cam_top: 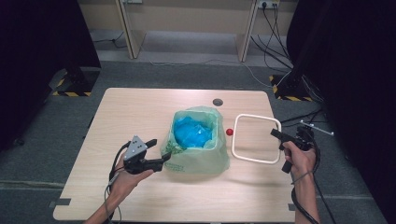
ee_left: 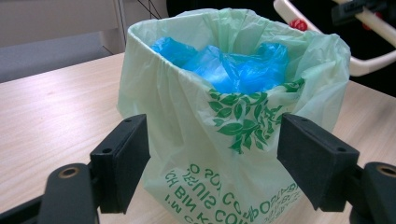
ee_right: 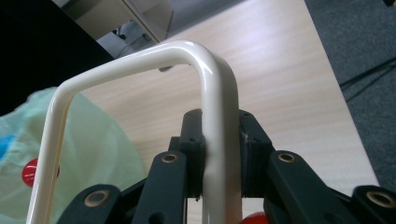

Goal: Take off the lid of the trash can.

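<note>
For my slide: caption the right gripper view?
Right gripper clamped on a white frame beside a green bag.

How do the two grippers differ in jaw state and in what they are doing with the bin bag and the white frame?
The left gripper stands open, jaws on either side of the green bag without pressing it; the right gripper is shut on the white frame. The left sits low by the bag's front; the right holds the frame by its right side. Both are black, hand-held, over the table.

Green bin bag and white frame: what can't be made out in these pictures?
- Bin under the green bag: covered by the bag, high view.
- Bag's printed text: cut off by the bottom edge, left gripper view.
- White frame: lower part hidden behind the right gripper, right gripper view.
</note>
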The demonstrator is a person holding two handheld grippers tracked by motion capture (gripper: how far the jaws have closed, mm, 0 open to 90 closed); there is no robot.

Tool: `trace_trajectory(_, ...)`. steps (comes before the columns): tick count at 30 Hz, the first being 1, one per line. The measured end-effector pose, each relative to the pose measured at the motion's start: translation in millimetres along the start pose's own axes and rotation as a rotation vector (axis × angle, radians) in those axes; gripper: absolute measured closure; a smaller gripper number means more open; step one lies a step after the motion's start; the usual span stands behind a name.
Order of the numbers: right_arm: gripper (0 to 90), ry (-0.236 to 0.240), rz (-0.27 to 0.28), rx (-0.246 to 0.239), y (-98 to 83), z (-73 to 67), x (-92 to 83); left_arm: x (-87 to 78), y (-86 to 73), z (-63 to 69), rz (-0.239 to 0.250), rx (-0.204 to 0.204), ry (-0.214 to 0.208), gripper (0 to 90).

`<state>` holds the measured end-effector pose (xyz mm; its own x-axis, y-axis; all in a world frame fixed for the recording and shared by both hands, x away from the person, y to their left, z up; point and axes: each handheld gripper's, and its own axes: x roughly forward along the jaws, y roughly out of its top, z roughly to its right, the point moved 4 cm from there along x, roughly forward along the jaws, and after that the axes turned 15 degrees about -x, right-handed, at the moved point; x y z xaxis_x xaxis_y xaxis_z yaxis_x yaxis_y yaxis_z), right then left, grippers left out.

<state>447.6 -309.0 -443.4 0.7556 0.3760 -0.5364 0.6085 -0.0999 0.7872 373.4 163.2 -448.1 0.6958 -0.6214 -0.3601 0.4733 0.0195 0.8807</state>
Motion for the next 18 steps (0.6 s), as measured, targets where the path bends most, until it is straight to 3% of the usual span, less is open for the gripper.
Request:
trace_trajectory(9, 75.6, -0.044, -0.054, 0.044, -35.5, 23.3, 15.1, 1.4, -3.4, -1.3, -0.009, -0.005, -0.001, 24.7)
trace_trajectory(15, 75.5, -0.058, -0.077, 0.043, -46.7, 25.7, 24.2, 2.6, -6.5, 0.2, -0.018, -0.003, -0.007, 24.7)
trace_trajectory(18, 75.4, -0.076, -0.114, 0.015, -55.6, 29.2, 30.5, 1.7, -7.6, 0.1, -0.017, -0.008, -0.022, 24.4)
